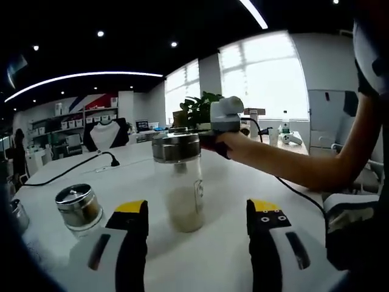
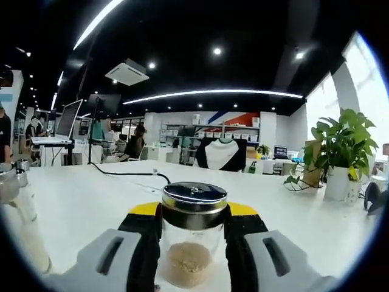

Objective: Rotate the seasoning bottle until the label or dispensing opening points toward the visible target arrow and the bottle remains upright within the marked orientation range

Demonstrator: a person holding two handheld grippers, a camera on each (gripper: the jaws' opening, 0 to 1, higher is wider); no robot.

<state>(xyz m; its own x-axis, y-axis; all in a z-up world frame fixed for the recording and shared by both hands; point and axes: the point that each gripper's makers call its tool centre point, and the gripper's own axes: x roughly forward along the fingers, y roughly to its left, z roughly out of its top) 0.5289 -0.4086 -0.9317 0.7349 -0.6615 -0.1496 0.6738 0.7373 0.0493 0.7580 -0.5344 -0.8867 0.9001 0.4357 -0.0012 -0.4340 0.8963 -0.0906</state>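
A clear glass seasoning bottle (image 1: 182, 188) with a steel lid (image 1: 175, 146) stands upright on the white table (image 1: 231, 249), pale powder in its lower part. My left gripper (image 1: 197, 210) is open, its yellow-tipped jaws standing either side of the bottle and apart from it. The right gripper (image 1: 203, 141) comes in from the right in a person's hand and holds the bottle just under the lid. In the right gripper view, the bottle (image 2: 189, 255) sits between the jaws of my right gripper (image 2: 193, 213), which press on its glass on both sides.
A shorter jar with a metal lid (image 1: 79, 207) stands left of the bottle, and another lidded bottle (image 2: 15, 201) is at the table's left. A black cable (image 1: 73, 167) runs across the far table. A potted plant (image 2: 343, 146) stands at the back right. The person's forearm (image 1: 292, 161) crosses from the right.
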